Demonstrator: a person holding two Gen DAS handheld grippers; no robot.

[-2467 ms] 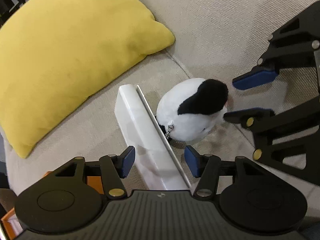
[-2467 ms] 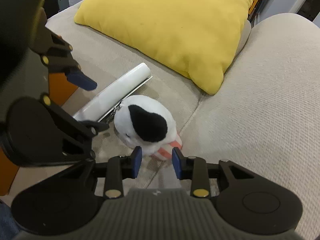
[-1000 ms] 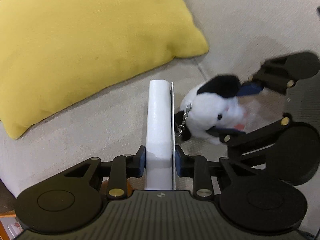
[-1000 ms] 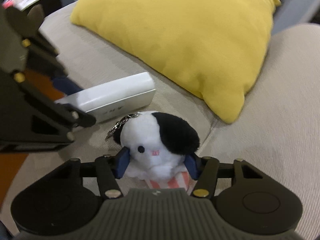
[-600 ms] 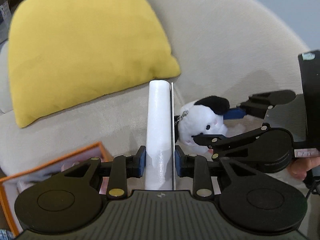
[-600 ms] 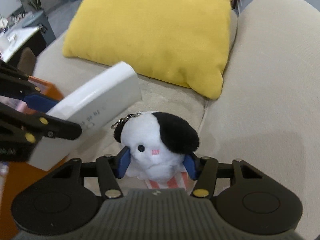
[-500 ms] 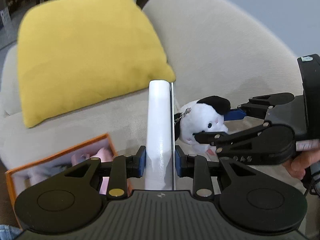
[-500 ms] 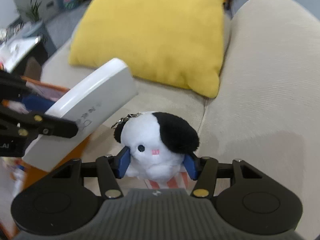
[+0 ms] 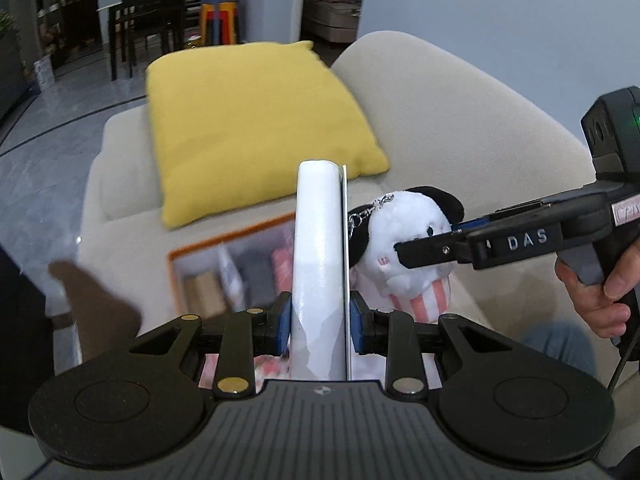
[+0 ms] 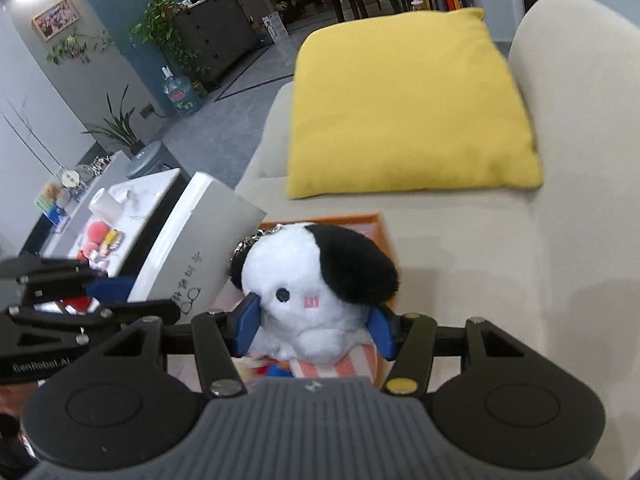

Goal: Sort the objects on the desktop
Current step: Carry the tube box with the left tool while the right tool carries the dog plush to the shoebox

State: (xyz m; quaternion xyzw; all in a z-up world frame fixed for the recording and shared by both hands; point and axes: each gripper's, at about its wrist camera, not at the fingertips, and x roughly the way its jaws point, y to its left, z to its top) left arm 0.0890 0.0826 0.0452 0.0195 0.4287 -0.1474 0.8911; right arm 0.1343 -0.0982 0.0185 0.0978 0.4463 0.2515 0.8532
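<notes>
My left gripper is shut on a white flat case, held edge-up in the air above an orange-rimmed box. The case also shows in the right wrist view. My right gripper is shut on a white and black plush toy with a keychain and a pink striped base. The plush also shows in the left wrist view, just right of the case, with the right gripper around it.
A beige sofa carries a yellow cushion. The orange-rimmed box of small items sits by the sofa front. A low table with clutter stands at the left. A hand holds the right gripper.
Both grippers have lifted their loads off the sofa seat and pulled back. The orange-rimmed box has come into view below the case and the plush.
</notes>
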